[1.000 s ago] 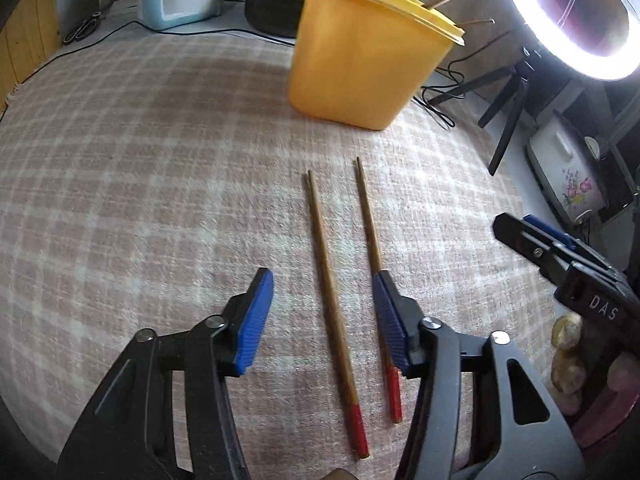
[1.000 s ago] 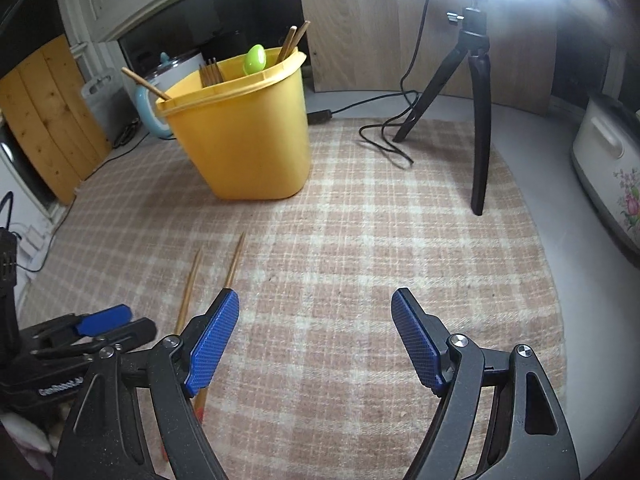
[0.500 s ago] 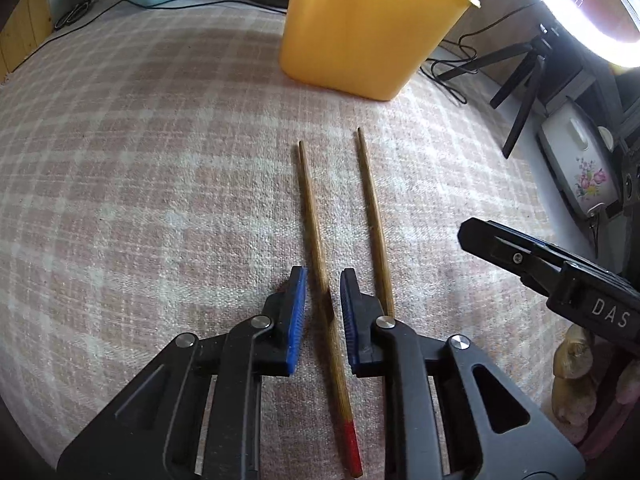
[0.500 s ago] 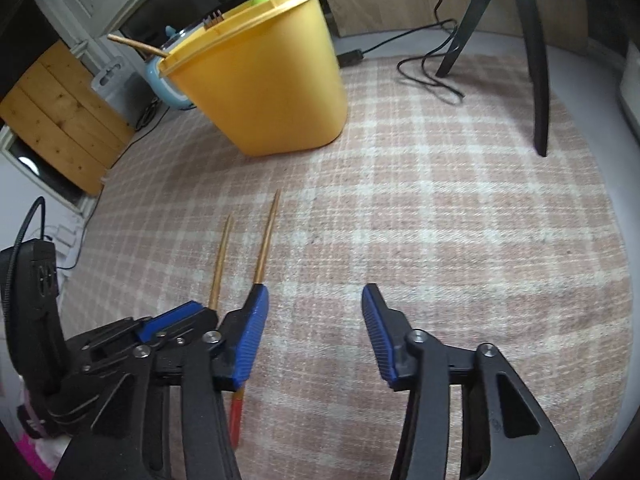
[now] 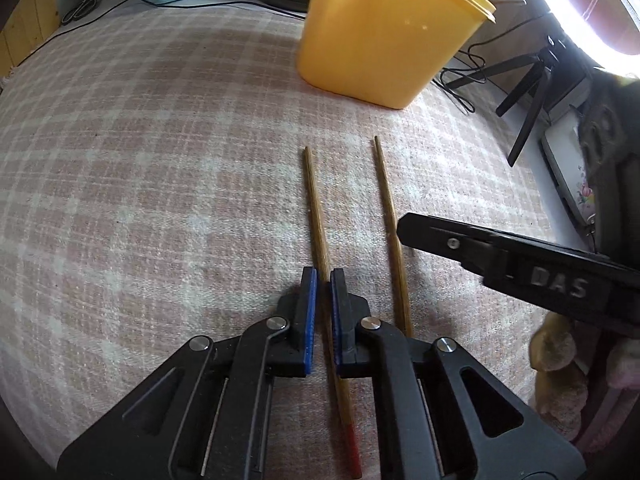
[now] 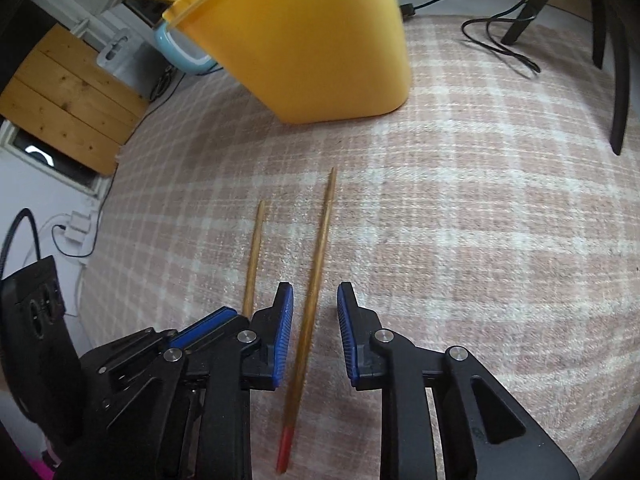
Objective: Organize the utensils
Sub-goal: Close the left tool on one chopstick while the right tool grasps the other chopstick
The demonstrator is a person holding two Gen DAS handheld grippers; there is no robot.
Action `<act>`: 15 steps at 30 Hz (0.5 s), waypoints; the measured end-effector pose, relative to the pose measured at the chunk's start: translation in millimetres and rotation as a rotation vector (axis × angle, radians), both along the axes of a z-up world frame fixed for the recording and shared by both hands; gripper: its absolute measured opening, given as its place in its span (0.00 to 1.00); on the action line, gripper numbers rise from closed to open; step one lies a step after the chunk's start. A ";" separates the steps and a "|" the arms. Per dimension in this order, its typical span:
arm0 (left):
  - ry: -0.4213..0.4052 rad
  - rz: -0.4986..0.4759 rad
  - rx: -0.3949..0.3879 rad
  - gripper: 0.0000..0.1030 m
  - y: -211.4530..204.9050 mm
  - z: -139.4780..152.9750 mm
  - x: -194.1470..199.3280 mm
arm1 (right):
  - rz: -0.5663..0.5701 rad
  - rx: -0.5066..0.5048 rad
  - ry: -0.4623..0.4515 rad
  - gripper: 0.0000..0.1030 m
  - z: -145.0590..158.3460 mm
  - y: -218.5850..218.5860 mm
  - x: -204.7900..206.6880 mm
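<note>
Two chopsticks lie side by side on the checked cloth, near the yellow bin that stands at the far side. The left gripper is clamped on the left chopstick above its red end. The right gripper straddles the right chopstick; its jaws are closing, with the pads not yet in contact. Risk: both grippers work just beside each other, so their bodies may collide. Each grip sits near the red end, so the long free tip may sag or pivot on lifting and strike the bin's rim.
</note>
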State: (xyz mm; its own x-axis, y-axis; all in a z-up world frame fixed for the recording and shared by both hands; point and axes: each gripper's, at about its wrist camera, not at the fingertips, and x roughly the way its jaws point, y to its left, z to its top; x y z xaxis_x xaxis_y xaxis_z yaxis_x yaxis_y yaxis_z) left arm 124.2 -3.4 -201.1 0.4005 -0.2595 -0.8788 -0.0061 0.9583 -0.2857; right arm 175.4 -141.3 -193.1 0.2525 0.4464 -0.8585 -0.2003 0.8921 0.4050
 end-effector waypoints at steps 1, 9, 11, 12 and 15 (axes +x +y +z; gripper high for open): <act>-0.001 0.002 0.001 0.04 1.3 0.2 -0.4 | 0.006 -0.017 0.004 0.20 -1.5 4.9 2.4; 0.003 0.006 -0.026 0.04 14.1 -0.4 -1.6 | 0.053 -0.142 -0.009 0.07 -5.0 35.0 13.3; 0.001 0.003 -0.038 0.05 14.7 1.4 -2.5 | 0.077 -0.153 -0.012 0.07 -5.1 39.5 13.9; 0.009 0.000 -0.038 0.05 13.8 1.5 -2.2 | 0.086 -0.153 -0.013 0.06 -5.4 39.7 14.2; 0.041 -0.011 -0.030 0.26 7.2 -1.7 2.2 | 0.098 -0.156 -0.004 0.05 -6.2 34.0 14.4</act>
State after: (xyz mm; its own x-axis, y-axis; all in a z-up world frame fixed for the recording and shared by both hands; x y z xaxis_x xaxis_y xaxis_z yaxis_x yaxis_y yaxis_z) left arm 126.3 3.8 -202.7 0.3613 -0.2904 -0.8861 -0.0074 0.9493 -0.3142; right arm 189.7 -107.3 -199.4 0.2178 0.3306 -0.9183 -0.2911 0.9201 0.2622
